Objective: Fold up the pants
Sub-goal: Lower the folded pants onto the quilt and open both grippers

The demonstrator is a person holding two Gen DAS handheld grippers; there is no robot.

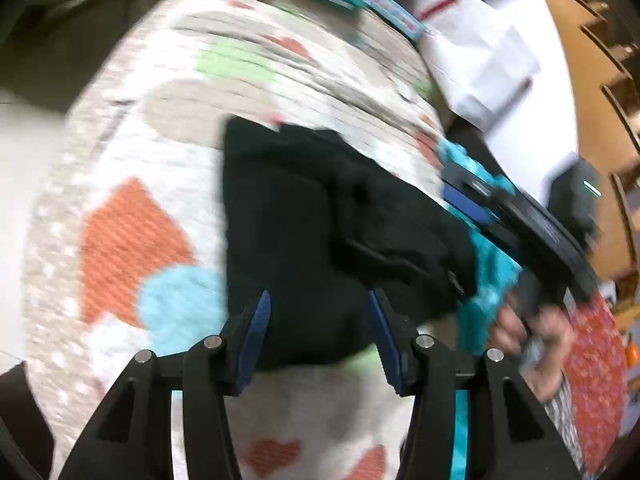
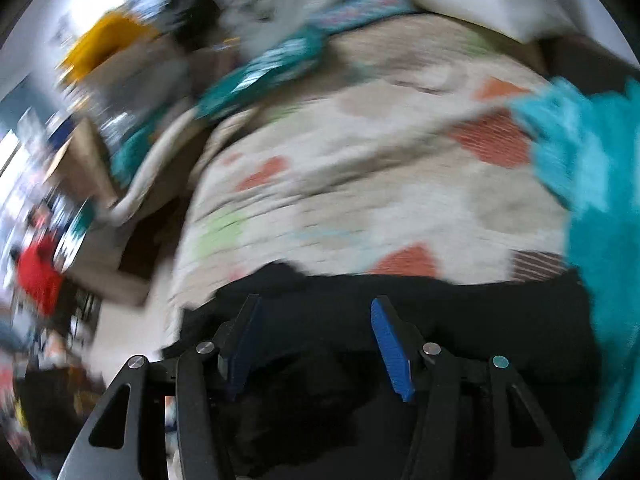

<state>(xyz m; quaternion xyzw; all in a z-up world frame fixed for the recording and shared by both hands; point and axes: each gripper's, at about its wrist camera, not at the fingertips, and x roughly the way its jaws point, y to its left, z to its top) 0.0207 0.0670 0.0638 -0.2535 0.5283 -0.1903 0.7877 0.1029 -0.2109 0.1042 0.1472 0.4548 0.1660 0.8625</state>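
Black pants (image 1: 320,232) lie bunched on a patterned bed cover (image 1: 132,216) with orange hearts. My left gripper (image 1: 318,300) is open, its blue-padded fingers (image 1: 256,332) spread just above the near edge of the pants. The right gripper (image 1: 500,216) shows at the pants' right side, held by a hand. In the right wrist view the pants (image 2: 460,320) fill the lower frame, and my right gripper (image 2: 316,308) is open over them, holding nothing. Both views are motion-blurred.
A turquoise fluffy cloth (image 2: 592,184) lies at the right by the pants. Teal patterned fabric (image 2: 272,68) and white bedding (image 1: 480,52) lie at the far end of the bed. A cluttered room (image 2: 60,200) lies beyond the left bed edge.
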